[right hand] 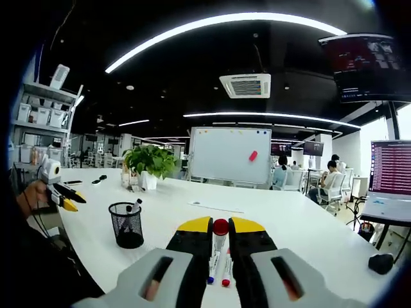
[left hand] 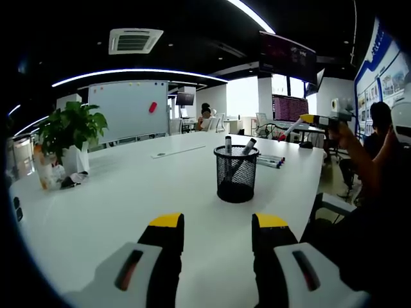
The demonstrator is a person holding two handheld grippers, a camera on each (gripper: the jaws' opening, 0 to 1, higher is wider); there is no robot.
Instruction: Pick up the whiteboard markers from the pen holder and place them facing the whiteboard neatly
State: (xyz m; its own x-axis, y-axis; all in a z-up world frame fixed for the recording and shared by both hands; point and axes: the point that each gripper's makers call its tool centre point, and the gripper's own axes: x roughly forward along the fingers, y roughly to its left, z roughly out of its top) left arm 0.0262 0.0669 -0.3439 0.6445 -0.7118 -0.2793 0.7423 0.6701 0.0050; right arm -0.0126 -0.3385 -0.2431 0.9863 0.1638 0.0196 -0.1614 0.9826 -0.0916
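potted plant (left hand: pixel 70 131) on white table (left hand: pixel 128 192), ceiling air vent (right hand: pixel 245 85), laptop (right hand: pixel 390 173)

Markers (left hand: pixel 237 149) in pen holder (left hand: pixel 236 174) on table (left hand: pixel 128 192)

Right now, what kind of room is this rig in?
Looks like an open-plan office meeting area: a long white table, a standing whiteboard, a ceiling air-conditioning unit, and people seated at desks behind.
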